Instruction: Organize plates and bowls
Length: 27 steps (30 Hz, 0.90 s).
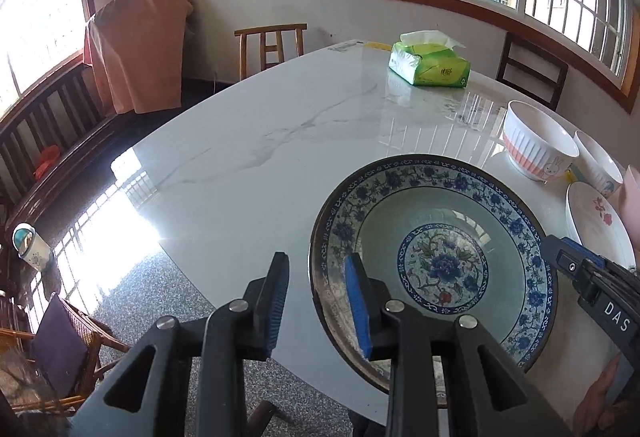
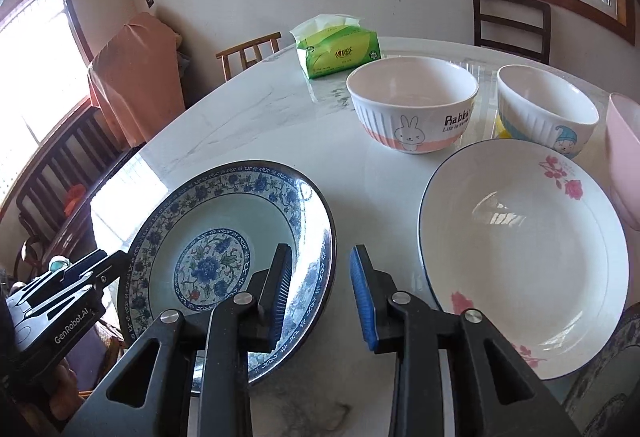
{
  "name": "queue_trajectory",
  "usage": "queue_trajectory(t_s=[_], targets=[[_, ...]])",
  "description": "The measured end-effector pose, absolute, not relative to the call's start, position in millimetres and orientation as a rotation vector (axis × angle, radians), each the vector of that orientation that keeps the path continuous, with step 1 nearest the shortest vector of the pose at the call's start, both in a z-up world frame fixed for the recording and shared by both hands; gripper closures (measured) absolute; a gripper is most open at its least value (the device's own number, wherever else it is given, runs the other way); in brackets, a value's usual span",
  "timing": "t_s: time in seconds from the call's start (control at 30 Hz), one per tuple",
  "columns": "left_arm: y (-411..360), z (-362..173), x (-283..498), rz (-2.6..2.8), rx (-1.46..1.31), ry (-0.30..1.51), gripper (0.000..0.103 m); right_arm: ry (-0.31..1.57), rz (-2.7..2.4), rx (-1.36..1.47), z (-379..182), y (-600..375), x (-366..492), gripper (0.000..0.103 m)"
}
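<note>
Straddling the empty blue-patterned plate's (image 1: 434,261) rim, both parted hand-held grippers (image 1: 318,301) (image 2: 322,297).

A blue-and-white floral plate (image 2: 224,237) beside a white plate (image 2: 520,257) with pink flowers; a white, pink-banded rabbit bowl (image 2: 412,105); a green tissue pack (image 2: 340,53) on a grey-veined white marble table (image 2: 260,125).

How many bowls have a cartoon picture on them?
2: the rabbit bowl behind the flowered white plate, and the gnome bowl to its right. The pink bowl's outside is mostly cut off.
</note>
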State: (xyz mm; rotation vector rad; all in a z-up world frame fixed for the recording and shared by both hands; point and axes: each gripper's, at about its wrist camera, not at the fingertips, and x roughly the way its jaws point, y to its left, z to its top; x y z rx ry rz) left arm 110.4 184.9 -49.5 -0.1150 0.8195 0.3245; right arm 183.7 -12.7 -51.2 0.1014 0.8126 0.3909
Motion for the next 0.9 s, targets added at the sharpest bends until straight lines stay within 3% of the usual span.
queue_trajectory(t_s=[0.4, 0.9], targets=[[127, -6, 62, 0.217, -0.037, 0.733, 0.066, 0.68, 0.349, 0.207, 7, -120, 70, 0.047], [-4, 11, 48, 0.042, 0.181, 0.687, 0.066, 0.611, 0.005, 0.313, 13, -288, -7, 0.035]])
